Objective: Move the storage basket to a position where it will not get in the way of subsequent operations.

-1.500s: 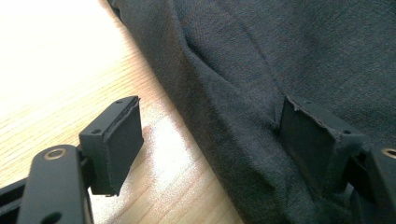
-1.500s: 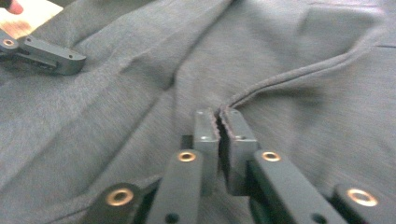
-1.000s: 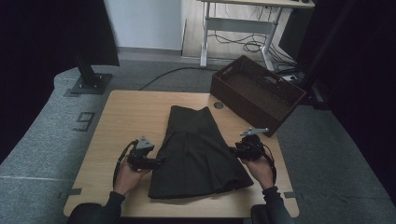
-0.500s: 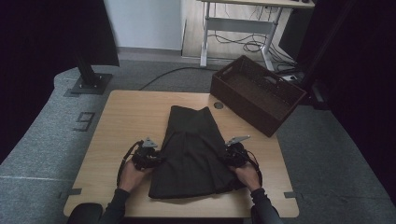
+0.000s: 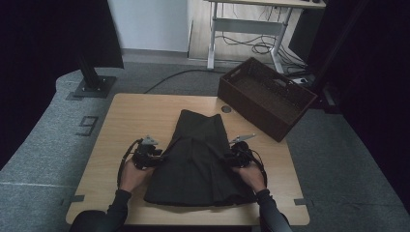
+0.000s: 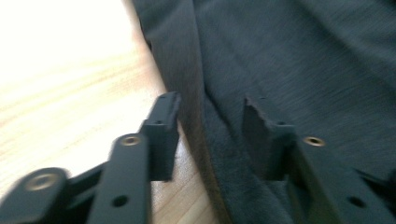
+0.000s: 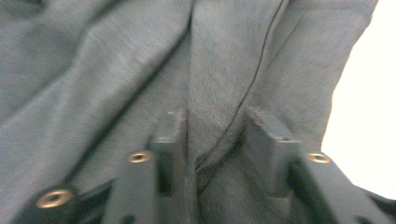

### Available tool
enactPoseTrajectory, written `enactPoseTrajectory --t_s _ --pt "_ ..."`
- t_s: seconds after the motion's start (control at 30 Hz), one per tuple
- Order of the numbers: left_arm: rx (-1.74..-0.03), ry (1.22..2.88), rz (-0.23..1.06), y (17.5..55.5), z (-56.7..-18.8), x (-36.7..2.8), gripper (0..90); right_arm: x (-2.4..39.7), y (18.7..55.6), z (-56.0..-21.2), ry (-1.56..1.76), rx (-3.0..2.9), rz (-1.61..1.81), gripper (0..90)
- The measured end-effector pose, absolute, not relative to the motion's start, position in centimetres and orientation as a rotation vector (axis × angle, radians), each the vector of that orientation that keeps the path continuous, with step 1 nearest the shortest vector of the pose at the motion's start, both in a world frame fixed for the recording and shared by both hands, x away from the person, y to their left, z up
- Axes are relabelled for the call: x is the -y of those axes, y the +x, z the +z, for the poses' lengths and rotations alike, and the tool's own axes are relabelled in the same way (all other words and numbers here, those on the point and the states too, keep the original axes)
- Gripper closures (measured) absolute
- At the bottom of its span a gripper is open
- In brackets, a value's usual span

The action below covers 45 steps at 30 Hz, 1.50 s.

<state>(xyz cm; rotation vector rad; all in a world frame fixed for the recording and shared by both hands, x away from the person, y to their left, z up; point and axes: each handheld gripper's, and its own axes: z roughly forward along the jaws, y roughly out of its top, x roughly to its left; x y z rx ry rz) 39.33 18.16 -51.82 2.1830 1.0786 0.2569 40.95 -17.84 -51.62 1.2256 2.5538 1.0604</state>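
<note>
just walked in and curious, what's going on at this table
A person works a dark skirt lying flat on the wooden table, a gripper in each hand. The left gripper has closed in on the skirt's left edge; the right gripper pinches a fold at its right edge. A brown basket sits at the far right corner.

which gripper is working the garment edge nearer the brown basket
The right gripper, at the dark garment's right edge, the side where the basket sits; the left gripper takes the opposite edge.

This looks like a lab or recording studio: black curtains (image 5: 43,72) around a wooden table (image 5: 125,125), grey carpet (image 5: 48,145) with tape marks, and a desk (image 5: 251,19) with loose cables (image 5: 261,47) behind.
</note>
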Motion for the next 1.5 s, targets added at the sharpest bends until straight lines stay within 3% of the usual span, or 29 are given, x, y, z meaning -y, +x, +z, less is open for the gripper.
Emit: enactPoseTrajectory --t_s 0.07,0.13,0.3,0.43,0.53,0.6,0.8,0.87,0.97,1.03,1.3,1.5 --pt "-1.068 2.187 0.249 39.1 -52.2 -17.8 78.4 17.5 41.0 -52.4 1.232 -2.57 1.043 84.9" --pt "-1.064 2.182 0.267 38.9 -51.8 -17.7 86.6 17.4 40.6 -52.0 1.218 -2.548 1.035 87.4" --pt "-0.966 2.084 0.352 38.0 -47.0 -17.1 87.9 18.3 39.1 -47.8 1.139 -2.445 1.042 87.8" --pt "-0.878 2.098 0.393 37.5 -45.0 -15.2 87.5 20.0 38.6 -45.1 1.137 -2.392 1.046 87.7" --pt "-0.871 2.201 0.362 37.9 -46.5 -13.6 86.2 21.3 39.2 -45.8 1.202 -2.422 1.031 87.2" --pt "-0.893 2.263 0.346 38.1 -48.2 -13.1 85.2 21.9 39.8 -48.1 1.272 -2.484 0.993 87.1" --pt "-0.933 2.325 0.276 38.5 -51.1 -12.7 78.7 22.5 40.2 -52.4 1.363 -2.553 0.971 85.0" --pt "-0.924 2.327 0.287 38.4 -50.8 -12.6 73.0 22.6 40.3 -52.2 1.351 -2.566 0.953 75.9" --pt "-0.912 2.233 0.289 38.6 -49.3 -13.1 57.3 22.7 40.4 -50.9 1.325 -2.522 0.994 57.9" --pt "-0.916 2.197 0.299 38.8 -48.7 -13.3 53.3 22.8 40.8 -50.2 1.324 -2.482 1.027 54.2" --pt "-0.969 2.252 0.315 40.0 -50.6 -13.1 50.2 20.4 44.7 -48.3 1.312 -2.393 1.096 56.6" --pt "-0.977 2.262 0.3 40.0 -52.1 -12.8 50.4 17.9 48.2 -49.3 1.32 -2.394 1.001 55.4"
